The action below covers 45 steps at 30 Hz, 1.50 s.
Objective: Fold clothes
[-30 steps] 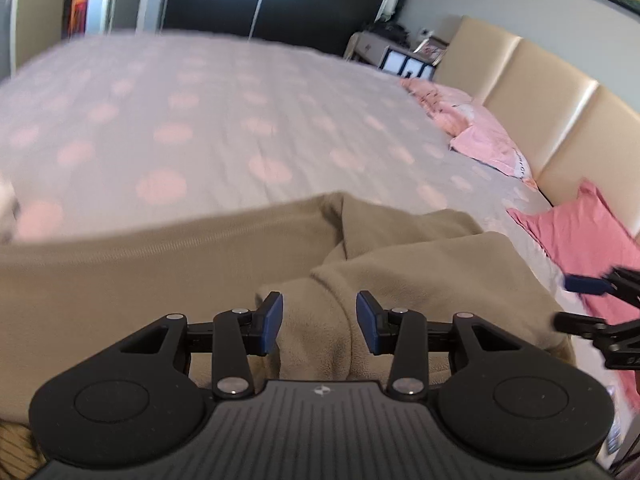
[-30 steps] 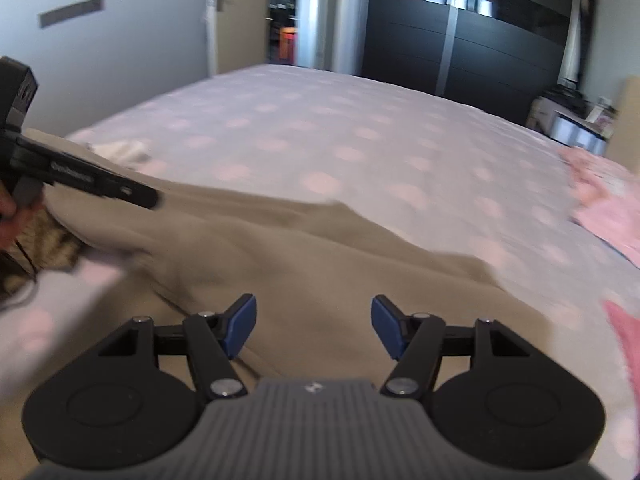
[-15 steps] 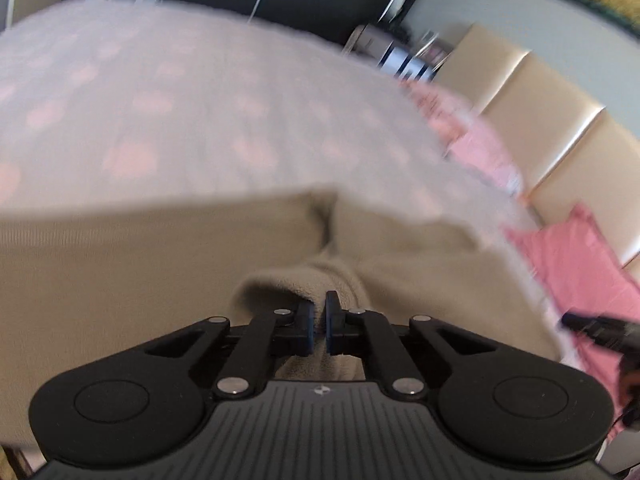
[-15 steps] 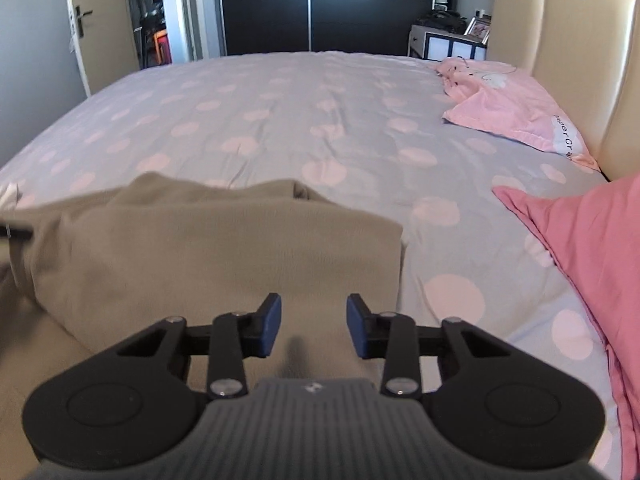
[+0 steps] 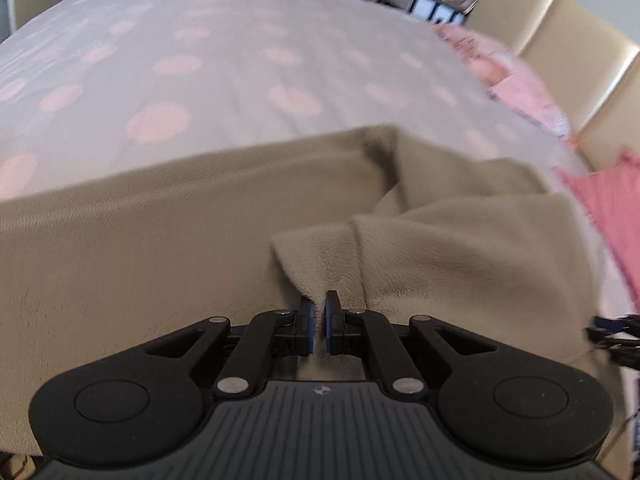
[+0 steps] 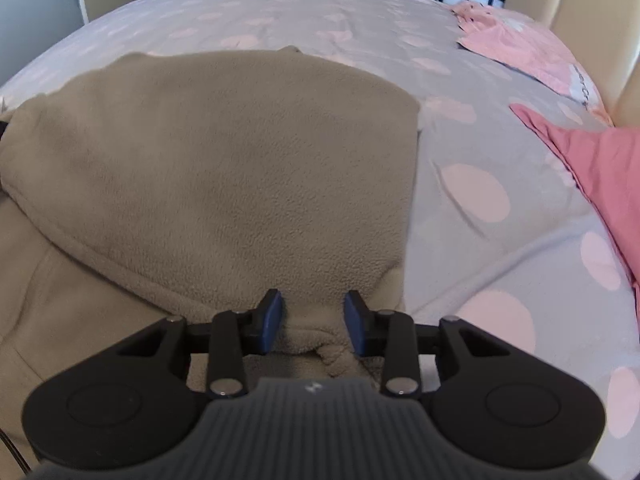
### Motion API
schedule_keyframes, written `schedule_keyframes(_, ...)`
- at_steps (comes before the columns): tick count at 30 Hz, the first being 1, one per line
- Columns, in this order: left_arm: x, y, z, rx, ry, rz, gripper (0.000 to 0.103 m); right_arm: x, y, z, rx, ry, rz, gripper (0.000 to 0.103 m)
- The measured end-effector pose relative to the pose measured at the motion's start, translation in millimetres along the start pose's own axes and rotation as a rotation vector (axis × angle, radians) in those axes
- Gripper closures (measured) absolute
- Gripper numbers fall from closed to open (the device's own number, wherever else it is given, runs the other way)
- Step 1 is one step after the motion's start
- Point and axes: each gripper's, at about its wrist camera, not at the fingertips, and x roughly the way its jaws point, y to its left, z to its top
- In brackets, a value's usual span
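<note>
A: Item one, nearest the cameras?
B: The left gripper (image 5: pixel 319 322) is pinching a fold of the beige fleece garment (image 5: pixel 420 248), its blue pads nearly meeting on the cloth. The right gripper (image 6: pixel 314 322) is standing with fingers spread, straddling a bunched edge without clamping it.

A: The garment's condition?
B: Fuzzy, tan, lying partly doubled over on the bed (image 6: pixel 472 184), one flap turned back across the rest.

A: Anything lying farther off?
B: A pink cloth (image 6: pixel 600 168) is sitting beside it; a pale pink pillow (image 6: pixel 520 46) is lying near the cream headboard (image 5: pixel 560 44)
</note>
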Motion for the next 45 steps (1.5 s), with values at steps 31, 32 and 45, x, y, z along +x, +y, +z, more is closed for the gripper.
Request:
schedule_keyframes(31, -267.0, 238.3, -34.8, -0.407, -0.367, 0.597, 0.053, -138.5, 143.4, 11.1, -0.026, -0.190, 0.159, 0.042)
schedule_keyframes(32, -268.1, 248.3, -36.6, -0.420, -0.360, 0.610, 0.051, -135.9, 146.6, 10.7, -0.040, -0.189, 0.155, 0.042)
schedule_keyframes(45, -244.3, 306.9, -72.9, -0.559, -0.341, 0.508, 0.070, -127.7, 182.6, 8.3, -0.151, -0.186, 0.159, 0.042)
